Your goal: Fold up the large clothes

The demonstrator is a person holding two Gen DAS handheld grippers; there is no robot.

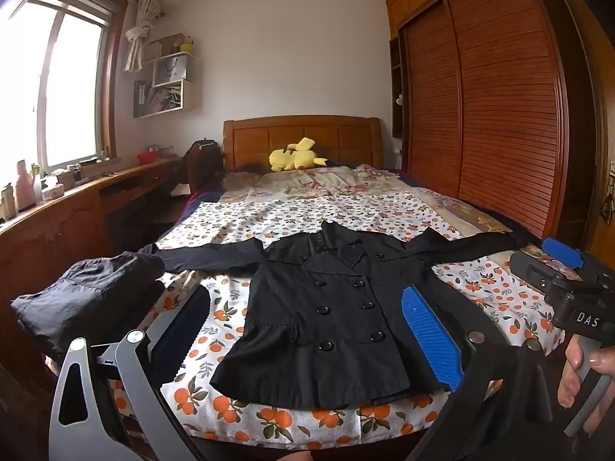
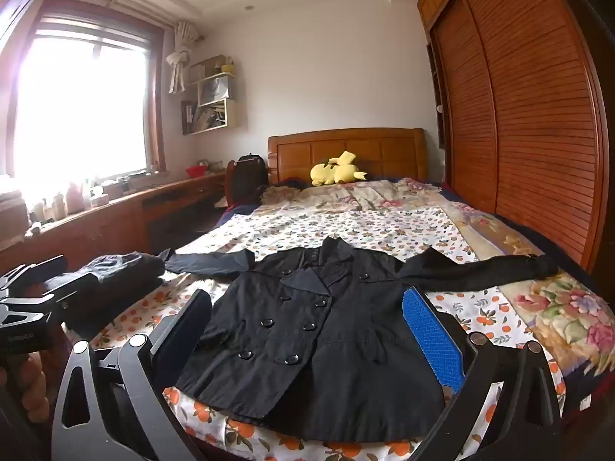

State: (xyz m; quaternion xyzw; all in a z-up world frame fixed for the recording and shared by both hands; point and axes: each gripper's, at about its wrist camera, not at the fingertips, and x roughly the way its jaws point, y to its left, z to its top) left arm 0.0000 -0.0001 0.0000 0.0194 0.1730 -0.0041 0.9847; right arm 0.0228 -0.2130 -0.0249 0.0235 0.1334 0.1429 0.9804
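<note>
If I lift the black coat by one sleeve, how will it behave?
The black coat lies flat and creased on the bedspread, so it is probably floppy and will drape. Its double row of buttons suggests thicker cloth, likely heavyish. The sleeve alone may drag the body behind it.

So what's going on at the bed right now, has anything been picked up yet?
Nothing is picked up yet. A person holds a gripper in each hand at the foot of the bed. The left gripper and right gripper both hover with jaws wide open and nothing between them. The black coat lies flat, front up, buttoned, with both sleeves spread out to the sides, unfolded. A dark bundled garment sits beside the coat's sleeve, near the bed's edge on the window side.
</note>
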